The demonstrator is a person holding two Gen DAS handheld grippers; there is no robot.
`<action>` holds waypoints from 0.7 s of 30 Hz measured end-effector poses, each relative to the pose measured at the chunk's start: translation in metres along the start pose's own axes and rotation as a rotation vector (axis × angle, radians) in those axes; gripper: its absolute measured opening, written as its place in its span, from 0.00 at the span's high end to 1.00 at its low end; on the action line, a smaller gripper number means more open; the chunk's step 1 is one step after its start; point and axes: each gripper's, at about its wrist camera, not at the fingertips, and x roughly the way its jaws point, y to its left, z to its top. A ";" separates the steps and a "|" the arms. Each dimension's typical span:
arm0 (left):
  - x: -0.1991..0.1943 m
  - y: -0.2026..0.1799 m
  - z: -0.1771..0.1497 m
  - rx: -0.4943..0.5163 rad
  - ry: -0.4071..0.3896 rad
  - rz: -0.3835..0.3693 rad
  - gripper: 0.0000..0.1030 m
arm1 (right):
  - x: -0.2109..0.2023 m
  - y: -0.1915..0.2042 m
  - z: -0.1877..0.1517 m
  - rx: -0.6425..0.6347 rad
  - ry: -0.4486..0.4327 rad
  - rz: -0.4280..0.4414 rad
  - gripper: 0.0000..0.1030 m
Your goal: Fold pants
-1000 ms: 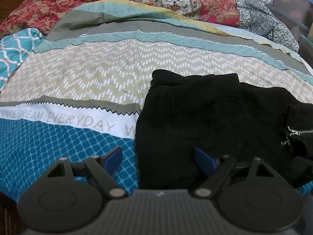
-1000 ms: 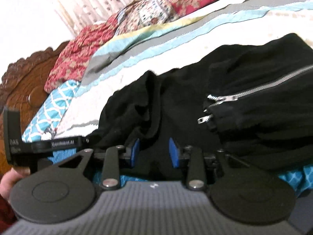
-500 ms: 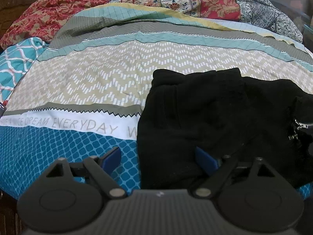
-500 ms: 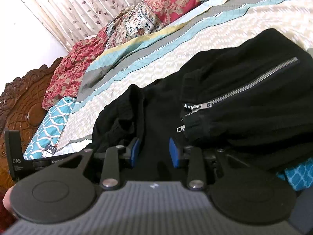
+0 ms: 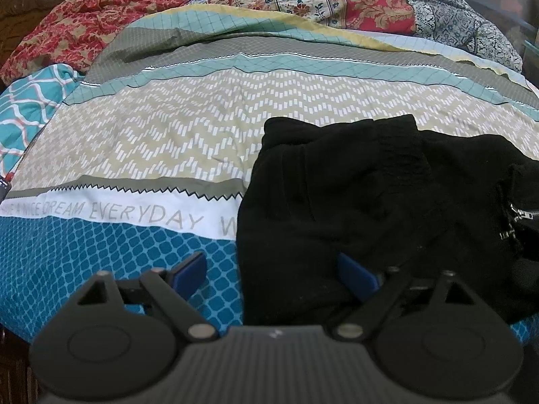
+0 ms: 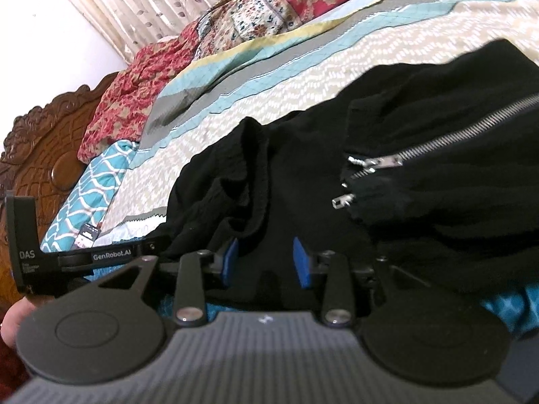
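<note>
The left tongs [image 5: 273, 274] point forward and sit low, their blue pads [image 5: 188, 269] spread wide apart. The right tongs [image 6: 266, 261] tilt leftward with pads [image 6: 300, 262] held partly apart, dark cloth lying between them without being pinched.

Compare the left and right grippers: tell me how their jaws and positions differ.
The left gripper has its jaws spread wide, straddling the edge of the black pants; the right gripper has its jaws much narrower, with pants fabric between them. Whether the right grips it is unclear. Both have blue pads and sit low by the bedspread.
</note>
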 end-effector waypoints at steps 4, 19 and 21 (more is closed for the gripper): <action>0.000 0.000 0.000 -0.002 -0.002 -0.004 0.14 | 0.014 0.011 0.017 -0.012 -0.002 0.019 0.46; 0.001 0.010 -0.002 -0.045 -0.005 -0.054 0.12 | 0.094 0.036 0.039 0.001 0.113 -0.075 0.26; 0.002 0.011 -0.003 -0.052 -0.006 -0.059 0.11 | 0.096 0.041 0.040 -0.010 0.115 -0.083 0.23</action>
